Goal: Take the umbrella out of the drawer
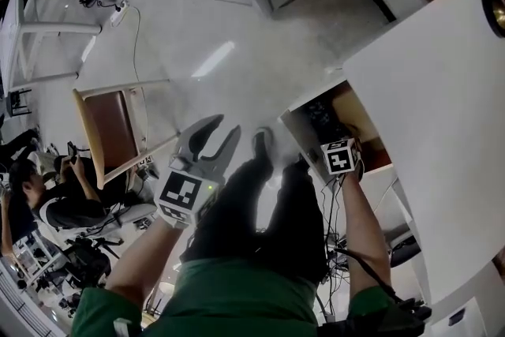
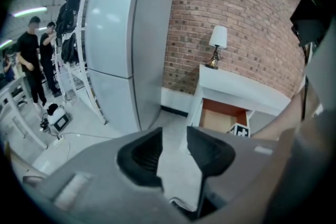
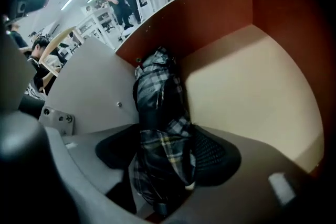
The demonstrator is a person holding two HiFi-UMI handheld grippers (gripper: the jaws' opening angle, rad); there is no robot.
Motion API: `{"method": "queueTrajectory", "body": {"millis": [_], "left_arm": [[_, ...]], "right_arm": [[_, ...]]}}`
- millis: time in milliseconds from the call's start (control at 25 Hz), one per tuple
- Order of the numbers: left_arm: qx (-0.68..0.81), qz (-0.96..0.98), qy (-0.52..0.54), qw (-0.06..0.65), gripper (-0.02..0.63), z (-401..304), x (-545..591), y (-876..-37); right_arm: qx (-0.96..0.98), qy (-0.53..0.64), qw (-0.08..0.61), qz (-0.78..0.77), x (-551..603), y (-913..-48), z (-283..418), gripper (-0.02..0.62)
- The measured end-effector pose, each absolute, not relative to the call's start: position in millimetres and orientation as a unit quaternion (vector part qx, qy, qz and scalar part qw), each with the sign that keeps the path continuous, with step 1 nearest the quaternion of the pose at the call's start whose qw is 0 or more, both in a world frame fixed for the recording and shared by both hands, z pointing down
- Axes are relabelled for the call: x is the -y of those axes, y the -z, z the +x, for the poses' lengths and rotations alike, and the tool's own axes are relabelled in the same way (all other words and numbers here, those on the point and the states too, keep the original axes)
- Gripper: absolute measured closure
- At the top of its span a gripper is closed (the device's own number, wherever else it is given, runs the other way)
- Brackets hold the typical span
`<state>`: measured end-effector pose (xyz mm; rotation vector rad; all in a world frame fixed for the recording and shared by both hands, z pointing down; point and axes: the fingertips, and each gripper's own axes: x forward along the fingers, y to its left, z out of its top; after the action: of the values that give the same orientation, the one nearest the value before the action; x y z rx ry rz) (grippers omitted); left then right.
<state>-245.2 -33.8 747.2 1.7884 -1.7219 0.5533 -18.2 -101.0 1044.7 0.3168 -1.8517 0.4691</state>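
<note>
**Head view.** We look steeply down on one open drawer (image 1: 369, 121) at the right of centre, pulled out from under a white cabinet (image 1: 442, 83). The right arm reaches into it, and its marker cube (image 1: 341, 158) sits at the drawer's near edge. A dark shape just above the cube is probably the umbrella (image 1: 319, 116). The left claw (image 1: 223, 129) hangs over bare floor in the middle of the frame, well apart from the drawer, with nothing in it. One folding chair (image 1: 110, 122) stands at the left.

**Left gripper view.** The left claw (image 2: 174, 136) stands wide at the bottom of the frame, and only floor shows between its jaws. Beyond it, right of centre, are the cabinet (image 2: 241, 89) and its open drawer (image 2: 223, 113). One lamp (image 2: 217, 44) stands on top, and one tall fridge (image 2: 126, 44) is at the left.

**Right gripper view.** The right claw (image 3: 165, 152) is down inside the drawer (image 3: 252, 92). Its jaws are spread wide on either side of the one plaid umbrella (image 3: 160, 107) and, as far as we can judge, not yet pressing on it. The umbrella lies folded along the drawer's left wall, running from the lower centre toward the back corner.

We count two claws, one umbrella and one open drawer. The drawer is open and the umbrella is straddled. As we read it, the squeeze, the lift and the carry out of the drawer are all left to do.
</note>
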Motion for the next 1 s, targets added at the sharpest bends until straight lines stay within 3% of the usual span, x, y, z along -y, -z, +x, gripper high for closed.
{"method": "queueTrajectory", "body": {"millis": [120,280,1000], "left_arm": [[0.652,0.669,-0.206,0.291,0.465,-247.2,34.1,-743.7],[0.657,0.67,-0.21,0.276,0.474,-254.3,31.8,-730.4],[0.643,0.699,-0.178,0.259,0.483,-238.7,44.0,-644.0]], "right_arm": [[0.789,-0.187,0.572,0.125,96.3,-1047.8,-20.7,0.368],[0.781,-0.194,0.58,0.124,90.5,-1039.0,-19.7,0.415],[0.81,-0.232,0.504,0.192,92.7,-889.6,-12.6,0.426]]}}
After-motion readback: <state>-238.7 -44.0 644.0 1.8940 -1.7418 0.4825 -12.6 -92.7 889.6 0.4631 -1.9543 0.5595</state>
